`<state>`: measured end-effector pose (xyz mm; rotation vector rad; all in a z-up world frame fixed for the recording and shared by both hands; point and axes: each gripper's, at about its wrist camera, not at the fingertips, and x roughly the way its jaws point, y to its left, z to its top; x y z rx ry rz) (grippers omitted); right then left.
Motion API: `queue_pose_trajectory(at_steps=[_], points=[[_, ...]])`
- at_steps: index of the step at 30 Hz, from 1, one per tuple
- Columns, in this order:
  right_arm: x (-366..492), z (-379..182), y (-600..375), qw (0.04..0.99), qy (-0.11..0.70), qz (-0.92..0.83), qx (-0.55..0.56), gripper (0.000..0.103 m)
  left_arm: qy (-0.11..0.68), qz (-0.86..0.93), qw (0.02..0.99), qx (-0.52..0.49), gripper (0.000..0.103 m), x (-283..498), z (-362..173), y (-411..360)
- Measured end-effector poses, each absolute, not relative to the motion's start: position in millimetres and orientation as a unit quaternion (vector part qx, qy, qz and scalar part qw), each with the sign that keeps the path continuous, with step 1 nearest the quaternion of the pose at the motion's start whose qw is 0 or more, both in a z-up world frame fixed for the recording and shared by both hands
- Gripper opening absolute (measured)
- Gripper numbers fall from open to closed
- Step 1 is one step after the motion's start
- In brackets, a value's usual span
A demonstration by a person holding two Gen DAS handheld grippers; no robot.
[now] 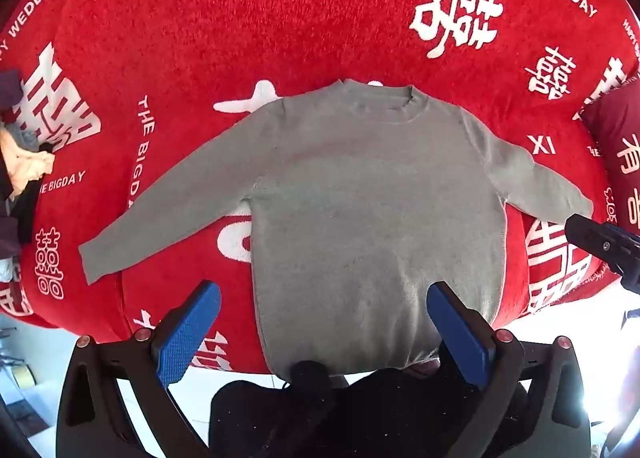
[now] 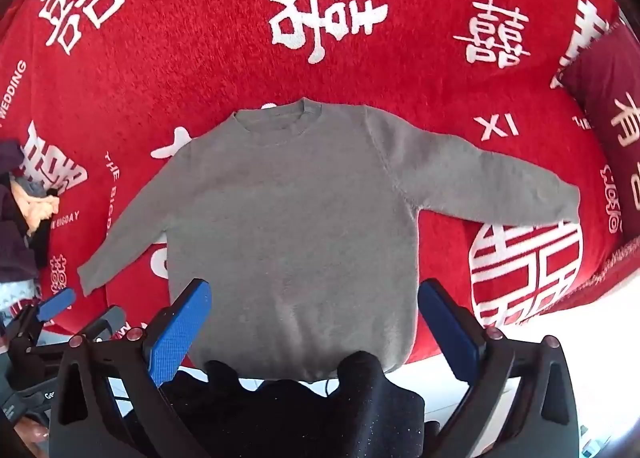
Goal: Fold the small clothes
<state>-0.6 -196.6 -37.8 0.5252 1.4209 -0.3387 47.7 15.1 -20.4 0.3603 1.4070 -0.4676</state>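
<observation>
A small grey sweater (image 1: 360, 198) lies flat on the red blanket (image 1: 240, 18), neck away from me, both sleeves spread out to the sides. It also shows in the right wrist view (image 2: 288, 218). My left gripper (image 1: 324, 322) is open and empty, its blue pads (image 1: 184, 334) hovering over the sweater's hem. My right gripper (image 2: 316, 322) is open and empty, also above the hem. The right gripper shows at the right edge of the left wrist view (image 1: 600, 246), near the right sleeve's cuff. The left gripper shows at the lower left of the right wrist view (image 2: 56, 304).
A pile of other clothes (image 1: 20, 178) lies at the blanket's left edge. A dark red pillow (image 2: 608, 118) sits at the right. The blanket's front edge drops to a pale floor (image 1: 36, 342). A black garment (image 2: 312, 398) lies below the hem.
</observation>
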Motion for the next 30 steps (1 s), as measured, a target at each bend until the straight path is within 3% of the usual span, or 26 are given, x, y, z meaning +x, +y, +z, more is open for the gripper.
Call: queue_pose_trajectory(at_steps=[30], points=[[-11, -69, -203, 0.682, 0.672, -0.138, 0.255, 0.103, 0.648, -0.200, 0.705, 0.208, 0.103, 34, -42, -3]])
